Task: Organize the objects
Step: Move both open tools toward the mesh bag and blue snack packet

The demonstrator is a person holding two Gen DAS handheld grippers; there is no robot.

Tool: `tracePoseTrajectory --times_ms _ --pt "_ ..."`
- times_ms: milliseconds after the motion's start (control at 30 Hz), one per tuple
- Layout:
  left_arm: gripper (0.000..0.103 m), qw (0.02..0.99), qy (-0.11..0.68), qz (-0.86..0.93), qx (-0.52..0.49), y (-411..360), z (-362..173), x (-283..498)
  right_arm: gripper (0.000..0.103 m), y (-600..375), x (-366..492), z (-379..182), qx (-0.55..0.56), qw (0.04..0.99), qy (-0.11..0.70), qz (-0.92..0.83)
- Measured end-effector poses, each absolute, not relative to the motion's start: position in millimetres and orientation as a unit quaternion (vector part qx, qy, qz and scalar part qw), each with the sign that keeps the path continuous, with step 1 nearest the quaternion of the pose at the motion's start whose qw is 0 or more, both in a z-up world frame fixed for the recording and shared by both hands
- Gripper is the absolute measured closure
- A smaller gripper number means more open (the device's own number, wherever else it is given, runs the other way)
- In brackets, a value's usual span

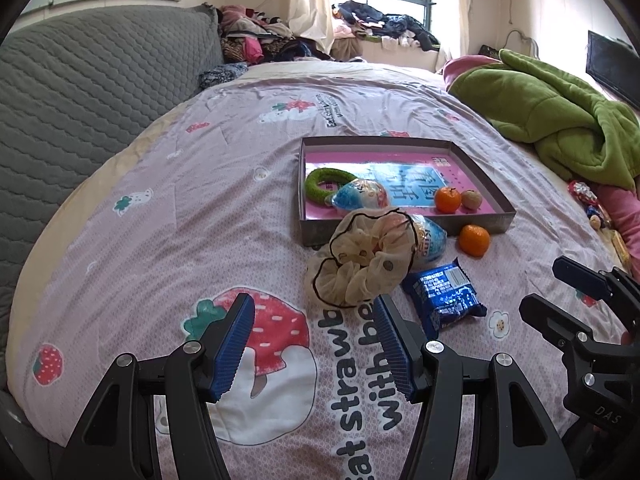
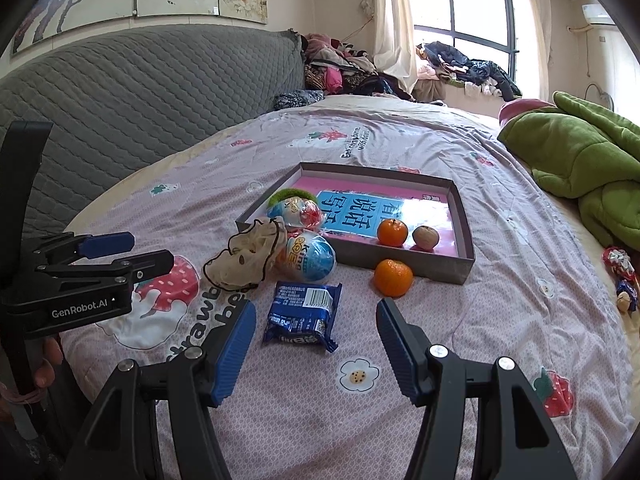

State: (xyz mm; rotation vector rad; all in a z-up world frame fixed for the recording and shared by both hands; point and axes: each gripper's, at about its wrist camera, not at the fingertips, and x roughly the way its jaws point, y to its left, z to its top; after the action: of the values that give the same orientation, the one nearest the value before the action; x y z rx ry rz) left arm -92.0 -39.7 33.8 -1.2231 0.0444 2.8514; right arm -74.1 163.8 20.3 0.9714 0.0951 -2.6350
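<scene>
A grey box tray [image 1: 486,176] [image 2: 464,224] lies on the bed, holding a green ring [image 1: 326,183], a toy egg [image 1: 362,197], a tangerine [image 1: 448,199] and a walnut [image 1: 472,199]. In front of it lie a cream scrunchie [image 1: 360,262] [image 2: 244,258], a second blue egg [image 1: 430,240] [image 2: 310,257], a loose tangerine [image 1: 474,240] [image 2: 393,278] and a blue snack packet [image 1: 444,298] [image 2: 304,316]. My left gripper [image 1: 316,344] is open just short of the scrunchie. My right gripper [image 2: 316,346] is open just short of the packet. Both are empty.
A green blanket [image 1: 560,120] is heaped at the right. Small wrapped items [image 2: 620,276] lie at the right bed edge. A grey quilted headboard [image 1: 80,92] stands on the left. Clothes are piled by the window.
</scene>
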Motion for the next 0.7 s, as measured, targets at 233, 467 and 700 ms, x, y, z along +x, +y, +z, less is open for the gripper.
tracePoseTrajectory --times_ms 233,467,700 --pt "0.04 0.025 0.015 0.914 -0.405 -39 26 -88 0.041 162 -71 14 0.349 0.162 0.036 -0.922" --pt "0.04 0.027 0.016 0.912 -0.41 -39 22 -82 0.041 159 -64 9 0.354 0.163 0.04 -0.92" --pt "0.04 0.029 0.018 0.908 -0.417 -39 15 -77 0.041 154 -56 4 0.363 0.172 0.037 -0.915"
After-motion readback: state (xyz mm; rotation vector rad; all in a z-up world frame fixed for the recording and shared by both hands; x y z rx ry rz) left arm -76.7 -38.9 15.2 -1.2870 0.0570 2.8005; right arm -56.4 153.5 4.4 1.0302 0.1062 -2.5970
